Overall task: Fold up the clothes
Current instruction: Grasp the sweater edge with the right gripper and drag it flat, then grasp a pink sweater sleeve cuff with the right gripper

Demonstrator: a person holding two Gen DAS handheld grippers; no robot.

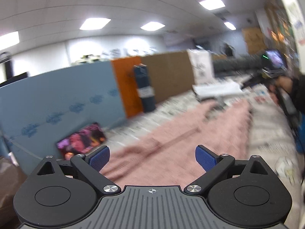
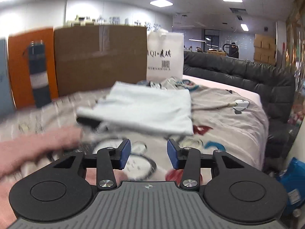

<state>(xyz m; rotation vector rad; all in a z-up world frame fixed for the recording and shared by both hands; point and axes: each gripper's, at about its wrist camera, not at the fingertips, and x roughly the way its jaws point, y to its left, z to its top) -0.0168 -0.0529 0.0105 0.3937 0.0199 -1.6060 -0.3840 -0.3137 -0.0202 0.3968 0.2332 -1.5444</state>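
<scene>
A pink fuzzy garment (image 1: 177, 143) lies spread along the patterned bed sheet (image 1: 270, 133) in the left wrist view. My left gripper (image 1: 152, 159) hovers over its near end, wide open, with nothing between the blue pads (image 1: 206, 160). In the right wrist view the pink garment (image 2: 36, 148) shows at the lower left. My right gripper (image 2: 149, 154) stands open over the sheet (image 2: 228, 133), empty. A folded pale blue cloth (image 2: 144, 108) lies on the bed just beyond it.
A cardboard box (image 2: 101, 57), an orange panel (image 2: 19, 61) with a dark hanging item (image 2: 38, 70) and a white shopping bag (image 2: 165, 55) stand at the bed's far side. A black padded headboard (image 2: 247, 76) curves along the right. A blue bag (image 2: 291, 179) sits at the lower right.
</scene>
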